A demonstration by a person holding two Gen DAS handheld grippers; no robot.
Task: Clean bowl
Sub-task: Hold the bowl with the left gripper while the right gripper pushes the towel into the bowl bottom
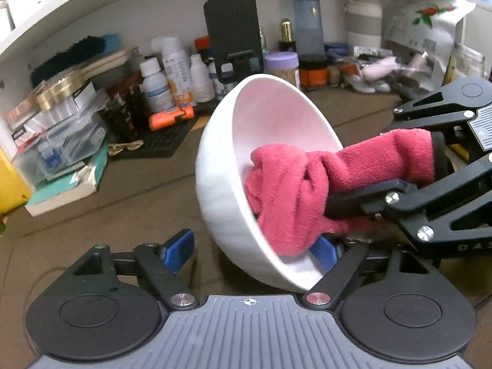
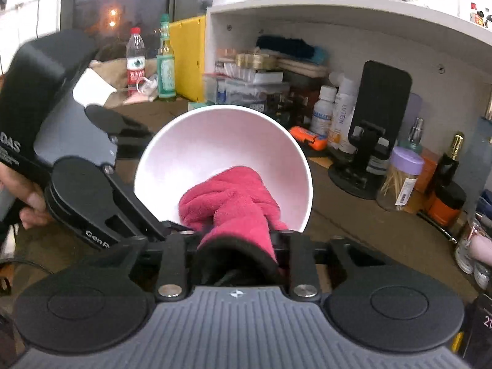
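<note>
A white bowl stands tilted on its side above the brown table, its mouth facing right in the left wrist view. My left gripper is open. Its right blue pad sits inside the bowl's lower rim, and its left pad stands clear of the outer wall. My right gripper is shut on a bunched pink cloth and reaches in from the right, with the cloth pressed against the bowl's inside. In the right wrist view the cloth fills the bowl's lower half, and the right gripper is wrapped in it.
Under a white shelf at the back stand white bottles, a black phone stand, a lilac-lidded jar and stacked boxes. An orange case lies on a black mat. A person's hand holds the left gripper.
</note>
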